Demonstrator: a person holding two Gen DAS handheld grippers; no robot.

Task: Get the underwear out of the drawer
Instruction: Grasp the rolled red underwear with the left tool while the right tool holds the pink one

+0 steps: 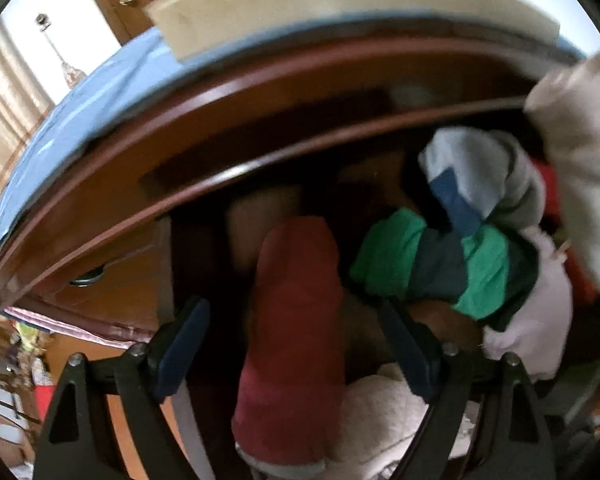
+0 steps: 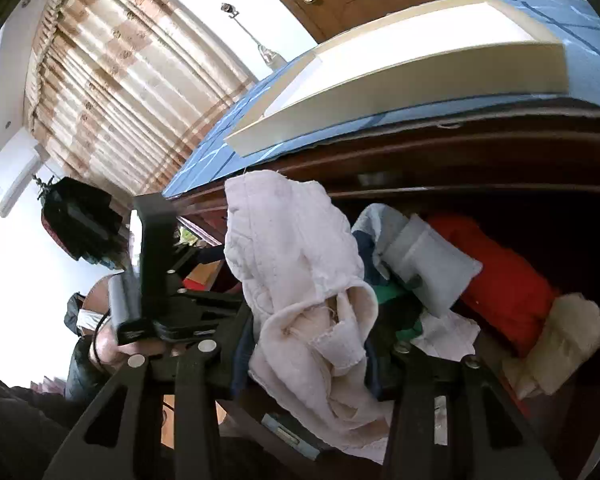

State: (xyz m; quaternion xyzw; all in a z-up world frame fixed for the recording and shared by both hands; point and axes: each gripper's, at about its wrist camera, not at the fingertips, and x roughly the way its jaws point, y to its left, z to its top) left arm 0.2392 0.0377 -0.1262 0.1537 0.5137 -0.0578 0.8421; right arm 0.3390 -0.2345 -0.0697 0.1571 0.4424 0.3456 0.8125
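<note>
The open drawer of a dark wooden dresser is stuffed with folded clothes. My left gripper is open over the drawer, its fingers either side of a dark red rolled garment. A green and navy striped piece lies just right of it. My right gripper is shut on pale pink-white underwear, which hangs up between the fingers above the drawer; it also shows at the right edge of the left wrist view.
More clothes fill the drawer: a white and blue piece, an orange-red one, a cream one. A cream box sits on the blue-covered dresser top. My left gripper's body is close on the left.
</note>
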